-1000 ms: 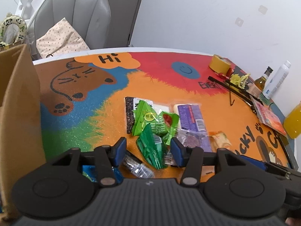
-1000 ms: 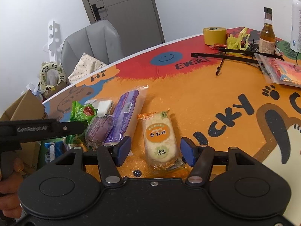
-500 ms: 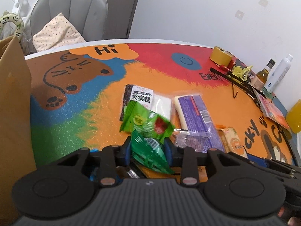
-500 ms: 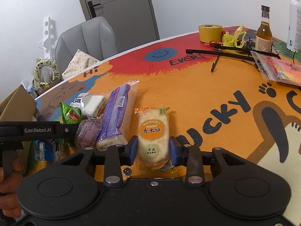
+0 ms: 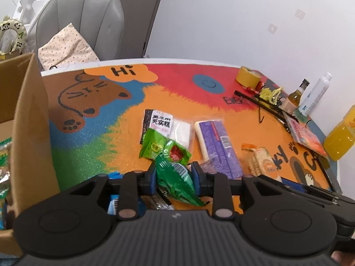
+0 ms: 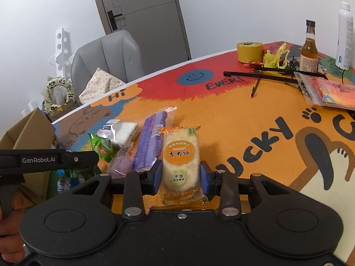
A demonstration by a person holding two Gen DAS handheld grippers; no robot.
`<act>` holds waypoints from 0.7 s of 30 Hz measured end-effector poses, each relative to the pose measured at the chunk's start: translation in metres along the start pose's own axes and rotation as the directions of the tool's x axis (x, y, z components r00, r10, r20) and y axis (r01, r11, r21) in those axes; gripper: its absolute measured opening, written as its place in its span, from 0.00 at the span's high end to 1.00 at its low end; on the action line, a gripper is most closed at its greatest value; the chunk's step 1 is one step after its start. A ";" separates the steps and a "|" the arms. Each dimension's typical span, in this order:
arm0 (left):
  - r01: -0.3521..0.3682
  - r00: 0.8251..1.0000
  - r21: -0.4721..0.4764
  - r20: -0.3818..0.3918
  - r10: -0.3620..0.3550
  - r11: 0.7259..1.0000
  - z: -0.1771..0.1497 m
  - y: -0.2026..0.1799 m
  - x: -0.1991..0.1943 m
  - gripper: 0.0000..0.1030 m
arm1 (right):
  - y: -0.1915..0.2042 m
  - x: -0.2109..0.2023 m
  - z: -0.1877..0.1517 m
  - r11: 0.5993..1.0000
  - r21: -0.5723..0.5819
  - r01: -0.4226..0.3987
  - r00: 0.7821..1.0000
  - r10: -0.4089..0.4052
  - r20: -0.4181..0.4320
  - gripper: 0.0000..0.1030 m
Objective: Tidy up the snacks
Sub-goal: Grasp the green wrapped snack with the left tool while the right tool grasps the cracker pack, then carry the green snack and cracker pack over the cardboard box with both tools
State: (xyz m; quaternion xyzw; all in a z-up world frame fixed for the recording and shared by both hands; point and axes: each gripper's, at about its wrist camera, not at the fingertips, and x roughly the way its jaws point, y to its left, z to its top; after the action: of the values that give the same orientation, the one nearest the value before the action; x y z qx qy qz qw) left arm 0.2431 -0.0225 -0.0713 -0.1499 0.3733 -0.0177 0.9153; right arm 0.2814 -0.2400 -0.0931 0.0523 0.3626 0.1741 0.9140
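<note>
L tool [image 5: 174, 175] clamps green packet [image 5: 175, 181]; R tool [image 6: 180, 176] clamps rice cake [image 6: 180, 161], only R view shows hand [image 6: 8, 239].

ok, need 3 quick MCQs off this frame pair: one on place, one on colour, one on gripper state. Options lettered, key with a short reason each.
1. Where does the cardboard box stand in the left wrist view?
A. at the left edge of the view
B. beside the bottles
C. on the grey chair

2. What colour is the long snack pack lying next to the rice cracker pack?
A. red
B. purple
C. black

3. What is the right gripper doing?
A. open over bare table
B. shut on the rice cracker pack
C. shut on the tape roll

Key:
1 A, the box wall fills the left edge, far from the bottles.
2 B, its wrapper is purple in both views.
3 B, both blue pads press the pack's sides; the left gripper likewise clamps a green snack packet.
</note>
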 end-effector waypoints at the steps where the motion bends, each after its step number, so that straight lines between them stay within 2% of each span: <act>1: 0.003 1.000 0.001 0.007 -0.003 1.000 0.001 0.000 -0.004 0.71 | 0.002 -0.002 0.001 1.000 -0.003 -0.001 1.000 0.001 0.005 0.68; 10: 0.015 0.998 0.016 0.065 -0.016 1.000 0.009 0.001 -0.038 0.71 | 0.025 -0.015 0.010 0.999 -0.031 -0.027 0.999 0.028 0.038 0.68; 21: -0.018 0.993 0.015 0.116 0.016 1.000 0.017 0.019 -0.078 0.71 | 0.065 -0.026 0.023 0.993 -0.082 -0.080 0.995 0.085 0.059 0.68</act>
State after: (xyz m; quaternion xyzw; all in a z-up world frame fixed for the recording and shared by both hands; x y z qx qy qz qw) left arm 0.1971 0.0111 -0.0120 -0.1403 0.3209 -0.0043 0.9367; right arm 0.2616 -0.1880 -0.0451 0.0362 0.3243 0.2244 0.9182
